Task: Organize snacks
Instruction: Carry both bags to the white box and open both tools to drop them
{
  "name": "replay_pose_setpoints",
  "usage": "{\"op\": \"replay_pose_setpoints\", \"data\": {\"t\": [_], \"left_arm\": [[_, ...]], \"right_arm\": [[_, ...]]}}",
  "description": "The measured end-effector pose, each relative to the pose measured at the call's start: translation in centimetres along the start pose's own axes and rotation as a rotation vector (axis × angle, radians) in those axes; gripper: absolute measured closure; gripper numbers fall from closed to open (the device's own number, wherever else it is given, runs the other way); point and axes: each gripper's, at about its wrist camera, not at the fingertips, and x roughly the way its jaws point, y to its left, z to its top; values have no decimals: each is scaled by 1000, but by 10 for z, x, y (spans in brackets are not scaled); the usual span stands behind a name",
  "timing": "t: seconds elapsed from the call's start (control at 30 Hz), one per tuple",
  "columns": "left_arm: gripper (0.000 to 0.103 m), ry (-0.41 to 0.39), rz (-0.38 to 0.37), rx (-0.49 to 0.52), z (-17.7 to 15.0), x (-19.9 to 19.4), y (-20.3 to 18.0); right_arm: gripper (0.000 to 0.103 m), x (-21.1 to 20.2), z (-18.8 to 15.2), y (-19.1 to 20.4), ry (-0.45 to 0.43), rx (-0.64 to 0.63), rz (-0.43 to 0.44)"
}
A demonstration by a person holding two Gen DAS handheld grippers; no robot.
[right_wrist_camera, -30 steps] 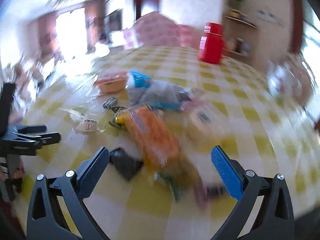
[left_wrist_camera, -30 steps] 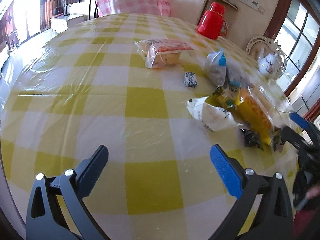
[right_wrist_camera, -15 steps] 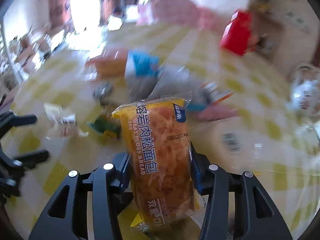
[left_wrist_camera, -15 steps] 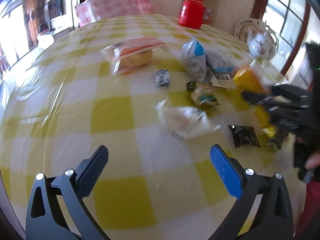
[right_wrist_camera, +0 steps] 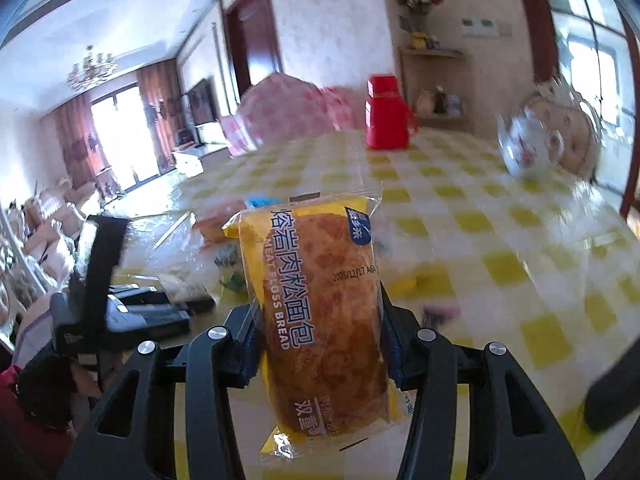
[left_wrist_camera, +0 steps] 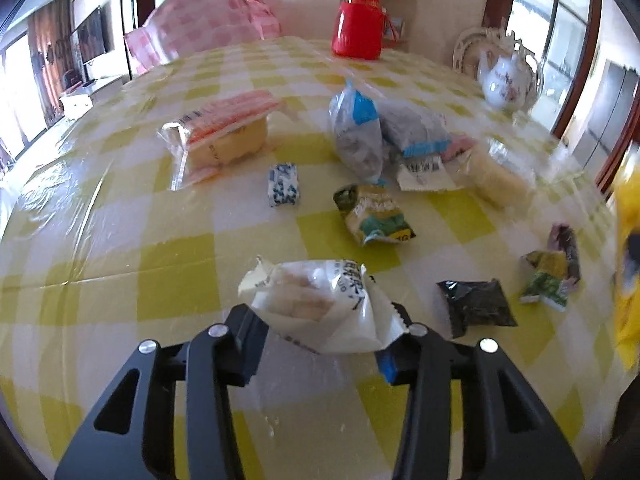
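My left gripper (left_wrist_camera: 320, 336) is shut on a white snack packet (left_wrist_camera: 320, 304), which rests low over the yellow checked tablecloth (left_wrist_camera: 120, 240). My right gripper (right_wrist_camera: 320, 332) is shut on a yellow meat floss bread pack (right_wrist_camera: 320, 304) and holds it upright, above the table. That pack shows blurred at the right edge of the left wrist view (left_wrist_camera: 628, 264). The left gripper also shows in the right wrist view (right_wrist_camera: 132, 308), at the left. Loose snacks lie ahead: a green packet (left_wrist_camera: 372, 214), a small blue-white packet (left_wrist_camera: 283, 190), a black packet (left_wrist_camera: 474, 306).
Further back lie a red-striped cake pack (left_wrist_camera: 218, 136) and grey-blue bags (left_wrist_camera: 384, 136). A red thermos (left_wrist_camera: 360, 20) and a white teapot (left_wrist_camera: 506, 84) stand at the far side. A small green-purple packet (left_wrist_camera: 552, 270) lies right. The table edge curves along the left.
My left gripper has moved forward and closed on the white packet. My right gripper has lifted the bread pack higher off the table.
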Motion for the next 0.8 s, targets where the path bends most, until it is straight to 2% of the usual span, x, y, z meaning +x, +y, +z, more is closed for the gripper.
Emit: {"op": "replay_pose_setpoints", "data": {"t": [0.13,0.43,0.8], "left_arm": [[58,-20,-14,-13,-9,-11,-2],[58,-91,50,53,-36,-55,-16],[57,-189,78,22,-69,-142,27]], "right_arm": [[55,5,-17,-3,55,36,11],[55,1,-45,15,118,40,27],[55,-20,-59,80,119,-50,96]]}}
